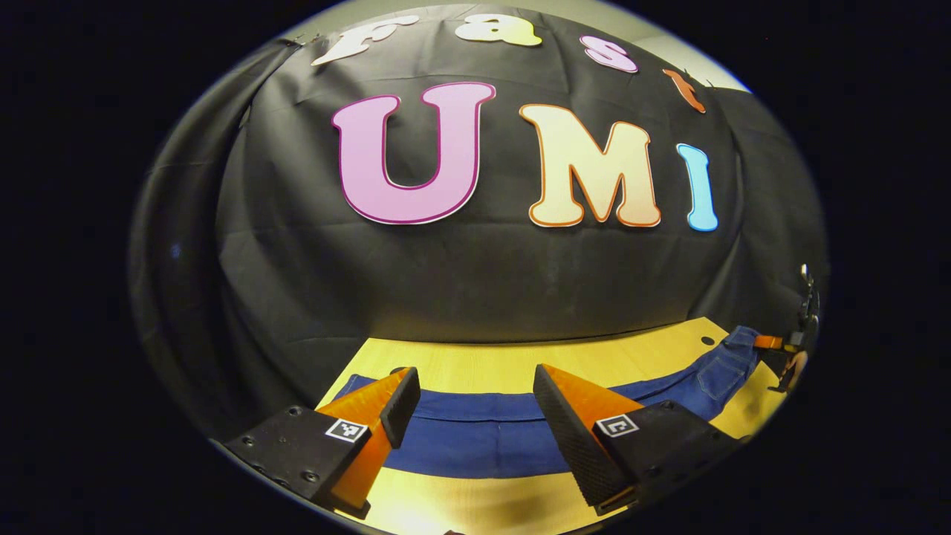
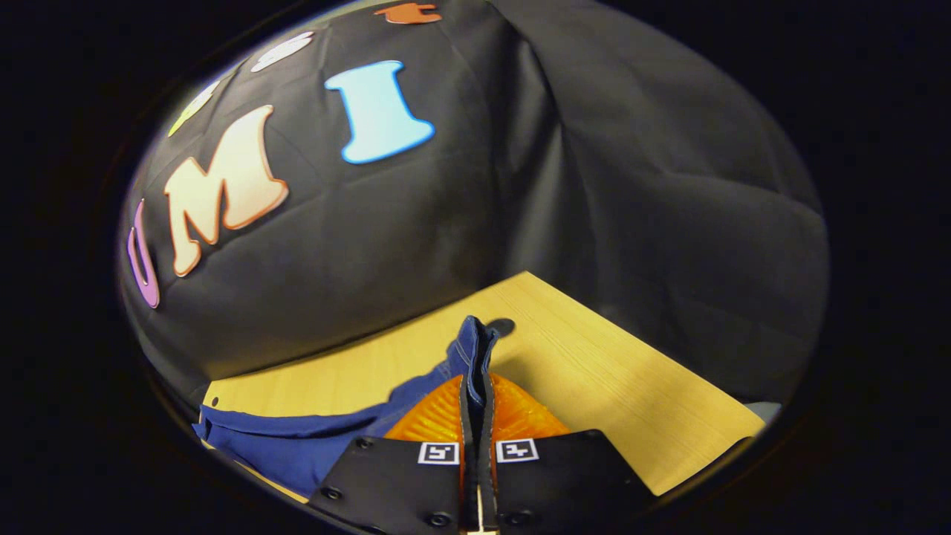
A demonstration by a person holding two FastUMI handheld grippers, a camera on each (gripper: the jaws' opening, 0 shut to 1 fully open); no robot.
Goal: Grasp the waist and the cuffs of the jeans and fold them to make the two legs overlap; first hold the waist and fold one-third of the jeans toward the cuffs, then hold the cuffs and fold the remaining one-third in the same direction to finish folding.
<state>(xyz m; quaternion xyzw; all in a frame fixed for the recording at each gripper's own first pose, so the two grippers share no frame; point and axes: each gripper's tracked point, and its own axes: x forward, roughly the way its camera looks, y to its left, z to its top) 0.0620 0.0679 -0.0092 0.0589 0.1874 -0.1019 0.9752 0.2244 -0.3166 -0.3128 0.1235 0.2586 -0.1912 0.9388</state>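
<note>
A: Start at the right gripper point(image 2: 475, 394). What are the fingers doing?

B: They are pressing together on a fold of the jeans point(image 2: 312, 442). The two orange fingers point(image 2: 438, 416) are lying nearly flat against each other, and a thin ridge of blue denim is standing up between the tips, just past them.

A: Which part of the jeans is that?

B: In the left gripper view, the far right end of the jeans point(image 1: 505, 427) is showing a back pocket, so it is the waist end. An orange finger is gripping there, at the edge of the view.

A: And the left gripper point(image 1: 475, 405)?

B: Its fingers are standing wide apart, holding nothing. The left finger point(image 1: 379, 409) and its mate are hovering over the jeans, with blue cloth showing in the gap between them. Whether the tips are touching the denim, I cannot tell.

A: Where are the jeans lying?

B: They are lying flat on the table point(image 1: 475, 364), stretched as a long blue band across it from left to right, near the booth wall point(image 1: 446, 282). The waist end is being lifted slightly off the table point(image 2: 594, 364) by the right gripper.
</note>
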